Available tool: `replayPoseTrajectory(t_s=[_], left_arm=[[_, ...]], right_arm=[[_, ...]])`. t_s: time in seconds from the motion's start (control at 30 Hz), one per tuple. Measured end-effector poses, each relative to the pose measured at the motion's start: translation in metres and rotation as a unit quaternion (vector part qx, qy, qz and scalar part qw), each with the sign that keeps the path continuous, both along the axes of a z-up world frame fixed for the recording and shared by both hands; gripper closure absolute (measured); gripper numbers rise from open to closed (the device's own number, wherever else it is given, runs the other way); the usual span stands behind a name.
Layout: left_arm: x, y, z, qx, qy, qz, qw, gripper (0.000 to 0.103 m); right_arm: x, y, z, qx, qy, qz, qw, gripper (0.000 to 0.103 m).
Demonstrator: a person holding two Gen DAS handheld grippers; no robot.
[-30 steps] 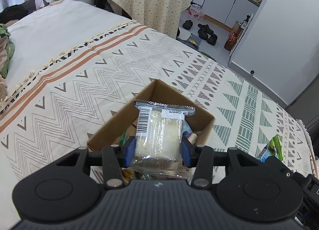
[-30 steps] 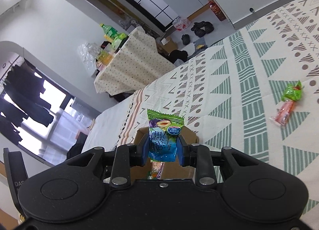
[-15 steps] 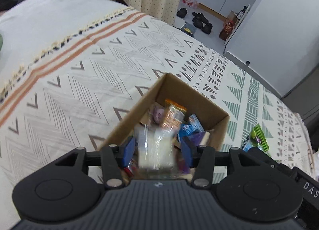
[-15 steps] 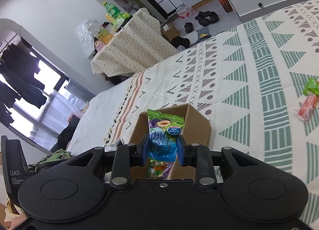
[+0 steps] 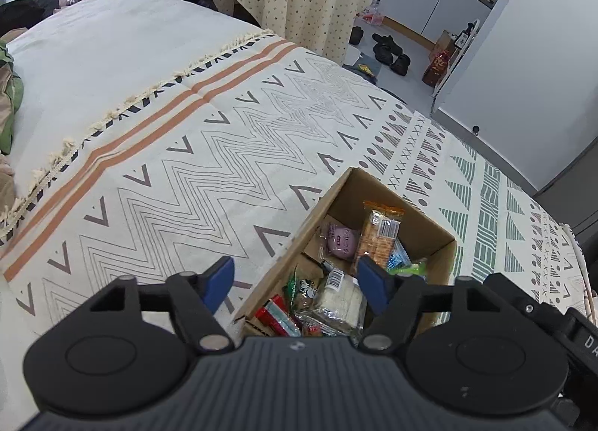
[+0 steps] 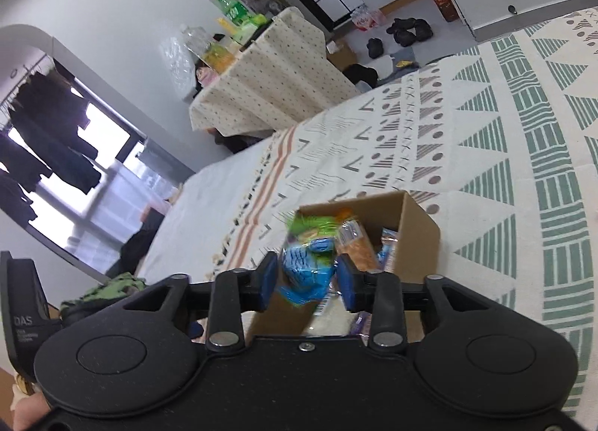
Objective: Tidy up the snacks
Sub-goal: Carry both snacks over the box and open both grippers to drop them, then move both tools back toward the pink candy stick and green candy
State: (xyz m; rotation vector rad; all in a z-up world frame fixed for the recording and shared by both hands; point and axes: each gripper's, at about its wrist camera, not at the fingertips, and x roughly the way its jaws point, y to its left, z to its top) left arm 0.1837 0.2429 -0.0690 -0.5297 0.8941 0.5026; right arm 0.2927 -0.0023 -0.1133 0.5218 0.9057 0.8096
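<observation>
The left gripper (image 5: 299, 283) is opening, empty; its clear cracker packet (image 5: 342, 300) now lies inside the cardboard box (image 5: 429, 229). Above this box, the right gripper (image 6: 308, 279) is opening too, and the blue-green candy bag (image 6: 304, 270) slips out between the pads, blurred. Both snacks are nearly stored.

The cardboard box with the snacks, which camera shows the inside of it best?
The left wrist view: it looks down into the cardboard box, so the packets inside read clearly. The right wrist view sees the box side-on, and a blurred blue and green packet between the opening jaws covers much of its inside.
</observation>
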Motion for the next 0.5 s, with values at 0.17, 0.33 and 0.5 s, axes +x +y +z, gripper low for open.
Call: replayPoseTrajectory(t_s=[0.17, 0.33, 0.5], left_arm=[[-0.003, -0.011, 0.004, 0.002, 0.0, -0.004, 1.0, 0.02], [-0.005, -0.028, 0.009, 0.006, 0.0, -0.017, 0.9998, 0.013], [-0.006, -0.043, 0.016, 0.019, 0.0, -0.018, 0.9997, 0.012]], right_arm=[[-0.002, -0.013, -0.002, -0.007, 0.01, -0.012, 1.0, 0.056], [-0.004, -0.028, 0.0, -0.019, 0.014, -0.021, 1.0, 0.056], [-0.005, -0.047, 0.002, -0.026, 0.014, -0.033, 0.999, 0.051]])
